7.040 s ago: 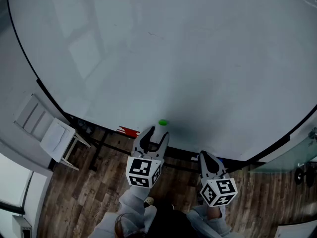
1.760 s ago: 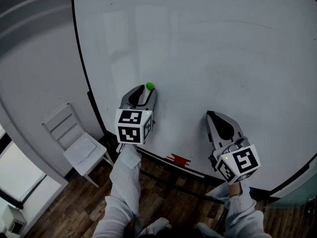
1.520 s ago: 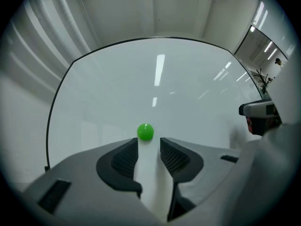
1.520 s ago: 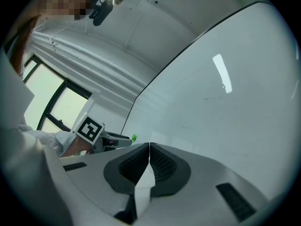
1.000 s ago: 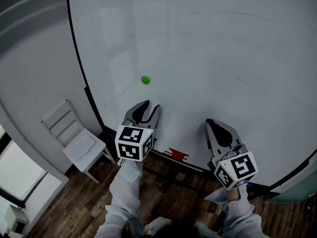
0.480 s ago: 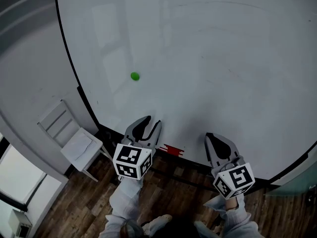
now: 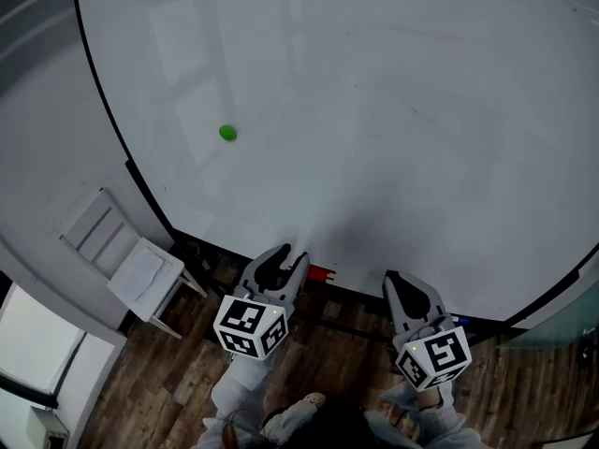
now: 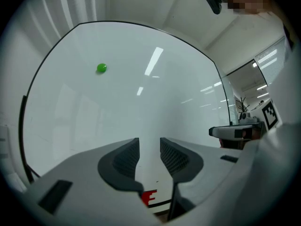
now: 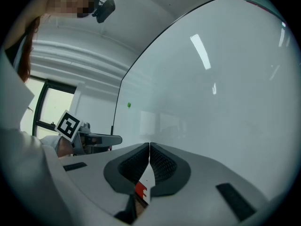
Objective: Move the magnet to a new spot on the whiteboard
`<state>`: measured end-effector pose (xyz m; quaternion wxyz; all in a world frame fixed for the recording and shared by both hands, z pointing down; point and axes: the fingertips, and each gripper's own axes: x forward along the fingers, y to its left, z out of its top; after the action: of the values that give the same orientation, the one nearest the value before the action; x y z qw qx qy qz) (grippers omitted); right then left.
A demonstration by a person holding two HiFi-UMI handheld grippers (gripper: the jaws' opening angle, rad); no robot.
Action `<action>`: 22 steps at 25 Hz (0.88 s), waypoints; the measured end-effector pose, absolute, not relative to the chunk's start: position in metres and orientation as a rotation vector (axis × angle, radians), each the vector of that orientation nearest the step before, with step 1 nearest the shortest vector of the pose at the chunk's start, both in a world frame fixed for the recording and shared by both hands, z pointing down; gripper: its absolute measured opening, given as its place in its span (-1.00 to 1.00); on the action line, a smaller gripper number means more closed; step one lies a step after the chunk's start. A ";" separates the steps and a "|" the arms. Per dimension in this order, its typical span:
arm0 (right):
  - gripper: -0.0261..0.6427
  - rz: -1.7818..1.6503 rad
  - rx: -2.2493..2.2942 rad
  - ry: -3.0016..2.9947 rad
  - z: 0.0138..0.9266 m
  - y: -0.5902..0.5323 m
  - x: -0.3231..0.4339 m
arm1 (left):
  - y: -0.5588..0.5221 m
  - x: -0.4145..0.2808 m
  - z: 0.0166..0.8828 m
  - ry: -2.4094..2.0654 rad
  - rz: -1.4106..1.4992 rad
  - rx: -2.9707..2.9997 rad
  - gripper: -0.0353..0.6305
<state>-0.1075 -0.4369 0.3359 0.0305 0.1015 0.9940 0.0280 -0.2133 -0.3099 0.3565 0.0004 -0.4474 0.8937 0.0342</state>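
Observation:
A small green magnet (image 7: 227, 132) sticks to the whiteboard (image 7: 393, 110) at its left side, alone; it also shows in the left gripper view, magnet (image 8: 101, 68), and tiny in the right gripper view, magnet (image 9: 129, 105). My left gripper (image 7: 292, 256) hangs low by the board's bottom edge, well below the magnet, open with nothing between its fingers. In its own view the left gripper (image 8: 149, 150) shows a clear gap. My right gripper (image 7: 402, 281) is to its right, shut and empty; the right gripper (image 9: 149, 148) has its pads touching.
A red eraser-like item (image 7: 321, 273) sits on the board's lower ledge between the grippers. A white chair (image 7: 122, 265) stands on the wooden floor (image 7: 168, 382) at the left. The board's black frame (image 7: 112, 129) runs down the left side.
The left gripper let go of the green magnet and drew back down to the board's bottom edge. The magnet stays higher on the board's left. The right gripper barely moved.

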 end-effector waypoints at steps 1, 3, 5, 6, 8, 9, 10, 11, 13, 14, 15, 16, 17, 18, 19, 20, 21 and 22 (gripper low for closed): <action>-0.84 0.089 0.292 3.076 0.342 -0.439 -0.103 | -0.314 -0.210 0.362 2.809 0.115 -1.425 -0.47; -0.84 0.082 0.251 3.105 0.354 -0.444 -0.095 | -0.322 -0.203 0.373 2.815 0.135 -1.468 -0.48; -0.84 0.053 0.219 3.133 0.367 -0.450 -0.089 | -0.329 -0.197 0.383 2.820 0.157 -1.509 -0.49; -0.84 0.038 0.203 3.145 0.373 -0.453 -0.085 | -0.333 -0.194 0.388 2.823 0.171 -1.528 -0.51; -0.84 0.012 0.164 3.167 0.384 -0.461 -0.079 | -0.341 -0.188 0.396 2.826 0.213 -1.561 -0.54; -0.84 0.001 0.144 3.179 0.390 -0.465 -0.075 | -0.345 -0.186 0.400 2.826 0.236 -1.577 -0.56; -0.84 -0.011 0.127 3.191 0.397 -0.470 -0.071 | -0.349 -0.183 0.404 2.824 0.258 -1.594 -0.59; -0.84 -0.026 0.109 3.204 0.404 -0.474 -0.067 | -0.353 -0.181 0.408 2.821 0.274 -1.612 -0.60; -0.84 -0.058 0.069 3.223 0.415 -0.484 -0.059 | -0.361 -0.175 0.415 2.816 0.283 -1.647 -0.63; -0.84 -0.073 0.051 3.227 0.419 -0.490 -0.055 | -0.366 -0.172 0.419 2.813 0.274 -1.663 -0.65; -0.84 -0.087 0.037 3.230 0.422 -0.494 -0.053 | -0.371 -0.169 0.422 2.809 0.257 -1.680 -0.66; -0.84 -0.102 0.027 3.231 0.425 -0.498 -0.051 | -0.376 -0.165 0.426 2.802 0.233 -1.699 -0.68; -0.84 -0.115 0.019 3.232 0.427 -0.502 -0.049 | -0.381 -0.162 0.431 2.794 0.205 -1.718 -0.70; -0.84 -0.126 0.011 3.234 0.430 -0.505 -0.048 | -0.386 -0.158 0.435 2.786 0.175 -1.735 -0.72; -0.84 -0.134 0.003 3.236 0.433 -0.508 -0.047 | -0.391 -0.155 0.440 2.779 0.146 -1.749 -0.76; -0.84 -0.140 -0.004 3.238 0.436 -0.511 -0.047 | -0.394 -0.153 0.445 2.775 0.116 -1.761 -0.79; -0.84 -0.147 -0.010 3.240 0.438 -0.514 -0.046 | -0.398 -0.150 0.450 2.775 0.083 -1.770 -0.82; -0.84 -0.156 -0.015 3.241 0.440 -0.516 -0.046 | -0.402 -0.149 0.454 2.776 0.047 -1.775 -0.84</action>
<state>-0.0461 -0.5164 0.4397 -0.0518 -0.0045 0.9975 -0.0481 -0.1487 -0.4019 0.4541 -0.0769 -0.5371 0.8399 0.0143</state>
